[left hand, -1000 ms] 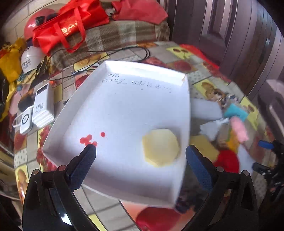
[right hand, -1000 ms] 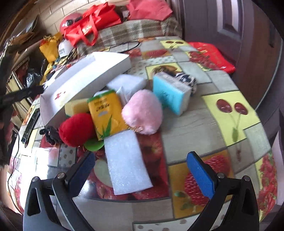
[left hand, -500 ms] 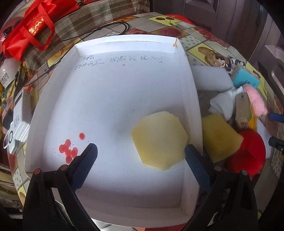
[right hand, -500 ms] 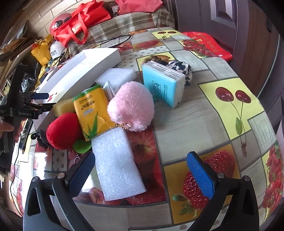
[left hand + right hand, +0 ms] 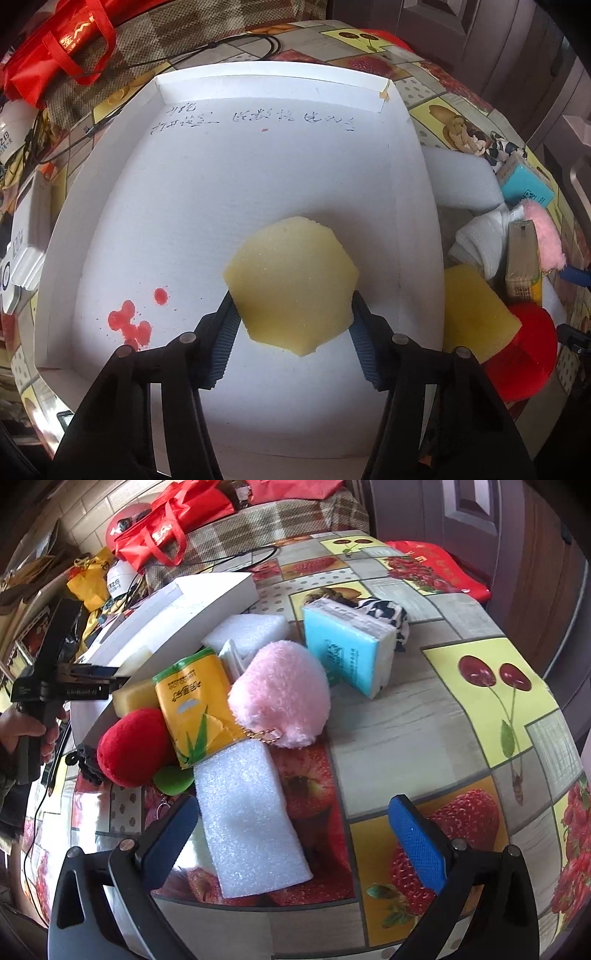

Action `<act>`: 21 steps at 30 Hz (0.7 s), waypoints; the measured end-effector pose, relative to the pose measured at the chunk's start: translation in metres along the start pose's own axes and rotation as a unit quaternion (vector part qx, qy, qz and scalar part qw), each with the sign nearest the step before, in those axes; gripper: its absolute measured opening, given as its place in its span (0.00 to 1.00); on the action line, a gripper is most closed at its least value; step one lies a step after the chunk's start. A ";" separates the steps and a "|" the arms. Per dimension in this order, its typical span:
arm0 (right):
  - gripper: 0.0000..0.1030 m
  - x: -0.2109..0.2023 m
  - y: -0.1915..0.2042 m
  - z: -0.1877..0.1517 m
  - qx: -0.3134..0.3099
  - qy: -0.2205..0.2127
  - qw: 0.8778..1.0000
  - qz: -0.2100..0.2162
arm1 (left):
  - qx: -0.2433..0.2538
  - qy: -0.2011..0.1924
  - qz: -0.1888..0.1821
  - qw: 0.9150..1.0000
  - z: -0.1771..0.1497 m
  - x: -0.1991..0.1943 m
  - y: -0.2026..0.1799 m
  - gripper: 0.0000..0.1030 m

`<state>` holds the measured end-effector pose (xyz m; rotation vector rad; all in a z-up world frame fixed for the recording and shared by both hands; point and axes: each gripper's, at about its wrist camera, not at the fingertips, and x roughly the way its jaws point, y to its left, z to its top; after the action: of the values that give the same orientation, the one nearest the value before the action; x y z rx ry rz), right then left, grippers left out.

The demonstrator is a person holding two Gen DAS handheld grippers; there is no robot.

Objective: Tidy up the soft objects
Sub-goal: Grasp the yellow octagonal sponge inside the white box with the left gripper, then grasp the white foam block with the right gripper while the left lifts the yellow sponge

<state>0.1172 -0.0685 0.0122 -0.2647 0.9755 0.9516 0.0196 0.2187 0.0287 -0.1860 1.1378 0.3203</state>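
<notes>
Two jaws of the left gripper [image 5: 291, 314] are closing on the sponge [image 5: 291, 284] between them; squeeze gently, lift straight. Right gripper [image 5: 291, 823] gapes, empty.

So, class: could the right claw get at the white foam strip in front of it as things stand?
Probably yes: the right claw is open, the foam strip lies flat just ahead, nothing on top.

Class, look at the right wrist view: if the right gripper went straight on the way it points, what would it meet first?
Most likely the white foam strip lying on the fruit-patterned tablecloth; it reaches in between the open jaws of the right gripper. Depth is uncertain, so it may hit the tablecloth beside it.
</notes>
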 end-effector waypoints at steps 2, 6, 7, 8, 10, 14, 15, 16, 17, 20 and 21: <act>0.98 0.003 0.005 0.001 -0.012 0.001 1.000 -0.002 | -0.008 -0.007 0.001 1.000 -0.002 -0.002 0.004 0.52; 0.85 0.010 0.018 0.002 -0.047 0.003 0.999 -0.013 | -0.026 -0.034 0.001 0.999 -0.007 -0.013 0.008 0.50; 0.83 0.012 0.021 0.002 -0.055 0.004 0.998 -0.014 | -0.031 -0.041 0.002 0.999 -0.009 -0.017 0.010 0.50; 0.81 0.014 0.024 0.002 -0.062 0.008 0.998 -0.018 | -0.038 -0.053 0.002 0.998 -0.010 -0.024 0.012 0.50; 0.80 0.018 0.031 0.000 -0.083 0.012 0.996 -0.032 | -0.051 -0.068 0.001 0.996 -0.012 -0.035 0.015 0.50; 0.49 0.019 0.046 -0.006 -0.135 0.005 0.990 -0.048 | -0.069 -0.103 0.015 0.992 -0.022 -0.063 0.016 0.50; 0.49 0.018 0.047 -0.006 -0.140 0.007 0.989 -0.051 | -0.071 -0.111 0.020 0.991 -0.025 -0.070 0.015 0.50; 0.49 0.016 0.047 -0.006 -0.142 0.007 0.989 -0.051 | -0.073 -0.119 0.024 0.990 -0.028 -0.077 0.012 0.50; 0.48 0.012 0.046 -0.007 -0.138 0.005 0.989 -0.046 | -0.076 -0.129 0.030 0.988 -0.032 -0.087 0.008 0.50; 0.48 -0.011 0.038 -0.005 -0.120 -0.018 0.992 -0.041 | -0.085 -0.150 0.045 0.984 -0.042 -0.110 -0.003 0.50; 0.48 -0.021 0.036 -0.005 -0.111 -0.031 0.993 -0.039 | -0.088 -0.157 0.052 0.982 -0.044 -0.119 -0.009 0.50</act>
<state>0.0819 -0.0624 0.0336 -0.4554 0.7970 0.9916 -0.0607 0.1784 0.1183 -0.2242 0.8072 0.5248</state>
